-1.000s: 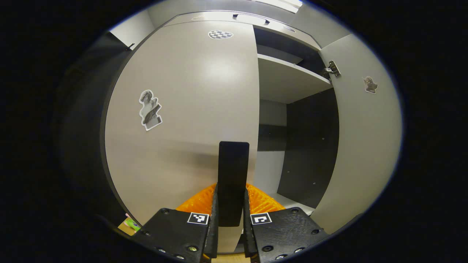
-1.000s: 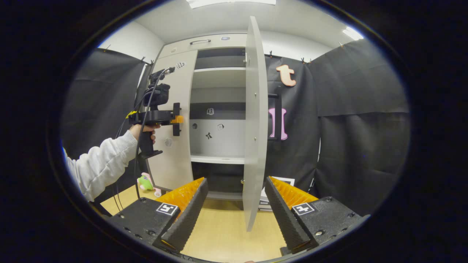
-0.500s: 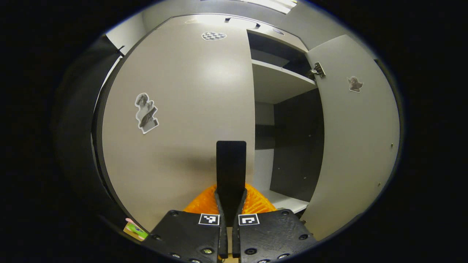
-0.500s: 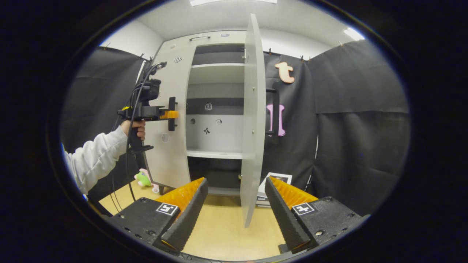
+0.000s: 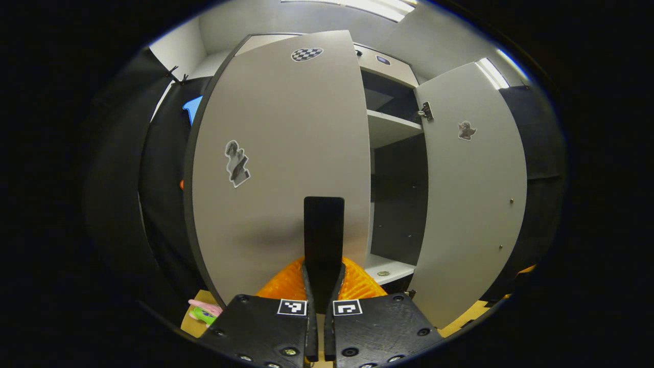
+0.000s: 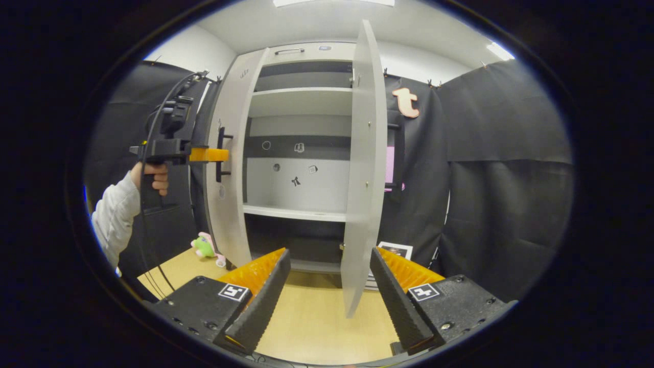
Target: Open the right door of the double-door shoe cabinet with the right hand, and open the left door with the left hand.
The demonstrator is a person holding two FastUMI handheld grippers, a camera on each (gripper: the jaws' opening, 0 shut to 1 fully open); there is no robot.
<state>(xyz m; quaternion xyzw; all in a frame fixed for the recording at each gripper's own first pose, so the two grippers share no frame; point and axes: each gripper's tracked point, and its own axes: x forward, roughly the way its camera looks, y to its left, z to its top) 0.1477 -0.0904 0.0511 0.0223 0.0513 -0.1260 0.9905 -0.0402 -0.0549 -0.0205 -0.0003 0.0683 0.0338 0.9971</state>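
In the left gripper view, I am holding the left gripper [image 5: 323, 286] at the bottom middle of the frame. Its jaws are squeezed together on the black handle [image 5: 323, 240] of the left door [image 5: 286, 153], which is taking up the middle of the frame. The door is standing partly open. The right door [image 5: 470, 204] is on the right of the frame, swung wide, and dark shelves are showing between the two doors. I think I need to pull in a curve, the way the door turns on its side, and not straight back. I am keeping my squeeze firm so the handle is not slipping out.

In the right gripper view, the right gripper [image 6: 329, 286] is sitting at the bottom of the frame. Its jaws are wide apart and holding nothing. The right door [image 6: 363, 168] is standing edge-on in the middle, just above the gap. The shoe cabinet [image 6: 299, 153] is open behind it. On the left of the frame, a hand [image 6: 150, 176] is holding the left gripper [image 6: 217, 155] on the handle [image 6: 220, 153] of the left door [image 6: 225, 168]. A small green toy [image 6: 204, 246] is lying on the table [image 6: 317, 327] near that door. I think the right side is done, so I am keeping this gripper away from the swinging door.
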